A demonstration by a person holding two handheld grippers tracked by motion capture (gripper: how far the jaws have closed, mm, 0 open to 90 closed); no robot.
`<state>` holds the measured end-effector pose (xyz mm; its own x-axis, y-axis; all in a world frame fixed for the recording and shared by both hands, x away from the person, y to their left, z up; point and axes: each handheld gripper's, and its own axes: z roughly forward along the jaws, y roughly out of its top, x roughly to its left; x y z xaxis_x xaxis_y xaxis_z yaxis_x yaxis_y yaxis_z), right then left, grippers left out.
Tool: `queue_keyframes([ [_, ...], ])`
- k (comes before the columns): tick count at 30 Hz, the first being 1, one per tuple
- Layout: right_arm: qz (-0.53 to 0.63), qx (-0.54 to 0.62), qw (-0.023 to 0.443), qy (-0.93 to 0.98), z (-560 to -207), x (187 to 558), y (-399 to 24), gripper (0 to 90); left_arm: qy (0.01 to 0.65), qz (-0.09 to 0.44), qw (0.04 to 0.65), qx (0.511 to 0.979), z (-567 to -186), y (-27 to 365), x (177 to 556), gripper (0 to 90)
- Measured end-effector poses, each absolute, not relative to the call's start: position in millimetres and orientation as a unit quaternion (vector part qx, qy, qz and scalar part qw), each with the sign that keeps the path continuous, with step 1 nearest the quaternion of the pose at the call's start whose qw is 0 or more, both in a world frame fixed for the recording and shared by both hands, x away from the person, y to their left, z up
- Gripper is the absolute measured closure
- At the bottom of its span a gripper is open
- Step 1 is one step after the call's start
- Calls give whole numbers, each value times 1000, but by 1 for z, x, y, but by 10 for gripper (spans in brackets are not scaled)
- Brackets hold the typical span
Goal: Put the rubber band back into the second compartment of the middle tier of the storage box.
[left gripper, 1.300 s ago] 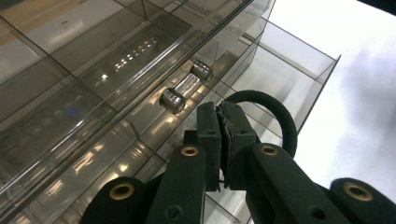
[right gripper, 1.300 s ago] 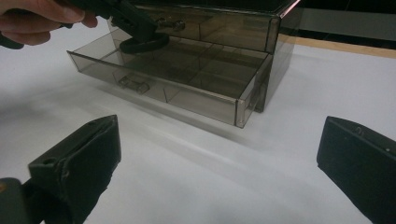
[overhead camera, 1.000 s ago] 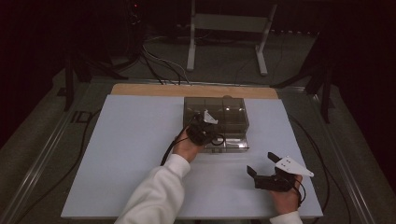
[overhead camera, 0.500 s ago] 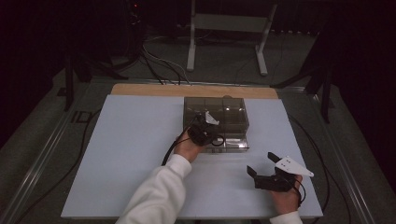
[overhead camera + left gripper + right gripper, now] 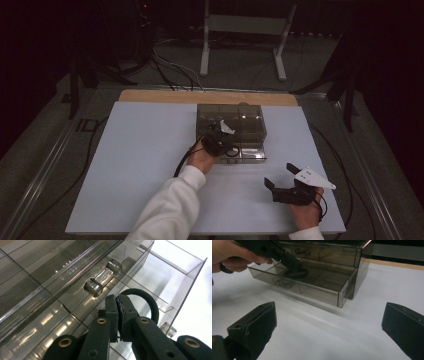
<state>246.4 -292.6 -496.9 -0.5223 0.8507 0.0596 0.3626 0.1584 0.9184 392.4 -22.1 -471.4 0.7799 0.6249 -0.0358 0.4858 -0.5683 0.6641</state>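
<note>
White table (image 5: 140,165): one drawer box (image 5: 250,116), one ring (image 5: 295,273), two hand-held grippers.

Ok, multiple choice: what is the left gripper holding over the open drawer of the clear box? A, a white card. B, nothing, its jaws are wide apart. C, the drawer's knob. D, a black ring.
D: the left gripper has its jaws pinched on a black ring, held over the pulled-out drawer of the clear box.
</note>
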Motion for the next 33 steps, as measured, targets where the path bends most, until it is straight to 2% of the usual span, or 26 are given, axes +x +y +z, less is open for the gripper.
queue_keyframes([
  [24, 492, 422, 246, 721, -497, 247, -292, 3, 321, 106, 321, 885, -478, -28, 394, 867],
  [27, 492, 422, 246, 721, -497, 247, -292, 3, 319, 100, 326, 884, -477, -27, 394, 762],
  [28, 492, 422, 246, 721, -497, 247, -292, 2, 316, 98, 334, 883, -475, -27, 392, 762],
  [29, 492, 422, 246, 721, -497, 247, -292, 3, 315, 99, 336, 882, -474, -27, 391, 690],
  [33, 492, 422, 246, 721, -497, 247, -292, 3, 313, 98, 342, 881, -470, -25, 389, 580],
])
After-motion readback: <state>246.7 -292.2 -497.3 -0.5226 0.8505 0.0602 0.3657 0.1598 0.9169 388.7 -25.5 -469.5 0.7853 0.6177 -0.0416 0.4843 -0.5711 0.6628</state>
